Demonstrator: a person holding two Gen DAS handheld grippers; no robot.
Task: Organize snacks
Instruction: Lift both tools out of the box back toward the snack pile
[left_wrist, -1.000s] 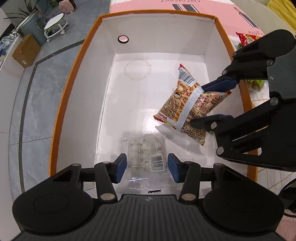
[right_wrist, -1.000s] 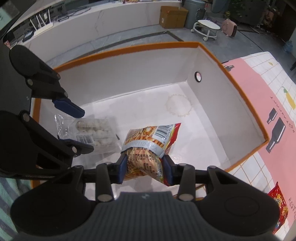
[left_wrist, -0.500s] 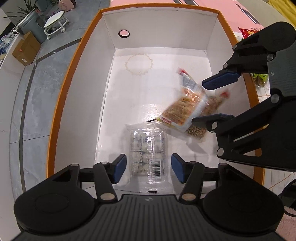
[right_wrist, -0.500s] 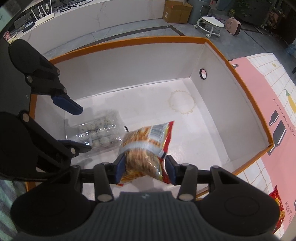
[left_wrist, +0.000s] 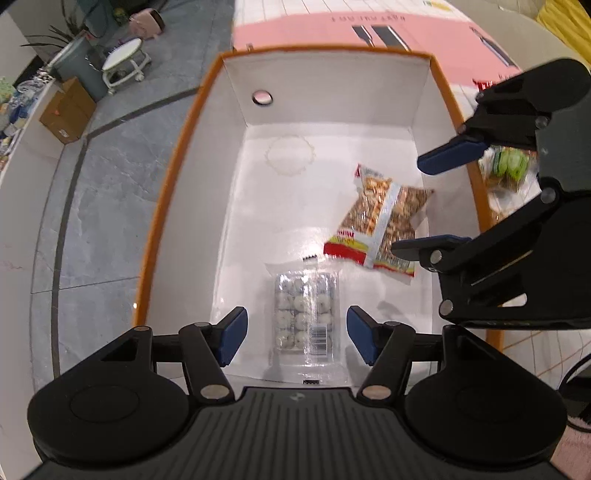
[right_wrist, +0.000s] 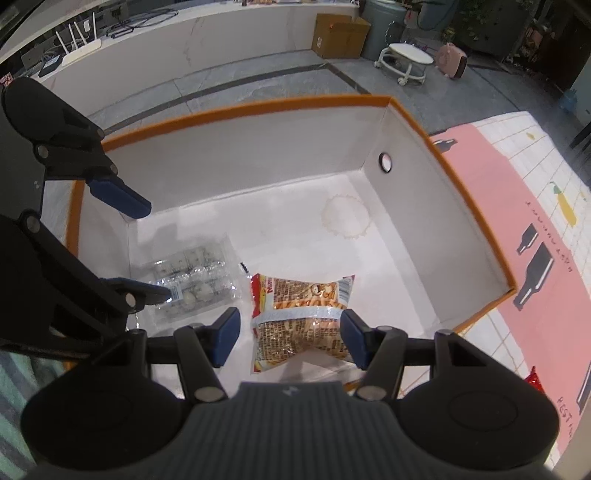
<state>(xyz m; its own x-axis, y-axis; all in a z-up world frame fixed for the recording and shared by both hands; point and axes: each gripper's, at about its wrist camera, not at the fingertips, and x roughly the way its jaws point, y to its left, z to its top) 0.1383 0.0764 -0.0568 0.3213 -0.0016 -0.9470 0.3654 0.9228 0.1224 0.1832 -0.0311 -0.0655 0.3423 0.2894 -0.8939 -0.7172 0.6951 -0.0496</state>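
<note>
Box (left_wrist: 177, 206) fills both views, white inside with an orange rim, and two snacks lie flat on its floor. In the left wrist view the clear tray (left_wrist: 306, 314) of pale round sweets sits low in the centre, barcode toward the camera, and the left gripper (left_wrist: 295, 334) hangs above it with its blue fingers (left_wrist: 232, 334) spread wide, one to each side, touching nothing. Up and to the right lies the bag (left_wrist: 382, 218), orange and red with a pale band across it, just beside the tray's far corner. The right gripper (left_wrist: 430, 201) comes in from the right edge, fingers wide apart, the bag below and between them, not pinched.

Over to the right wrist view: the bag (right_wrist: 303, 314) lies at lower centre, the right gripper (right_wrist: 290, 336) wide, its pads flanking the bag with gaps showing on both sides. The tray (right_wrist: 192, 280) is to the left, blurred, with the left gripper (right_wrist: 146, 254) over it. A pink mat (right_wrist: 491, 192) lies beyond the box at right.
</note>
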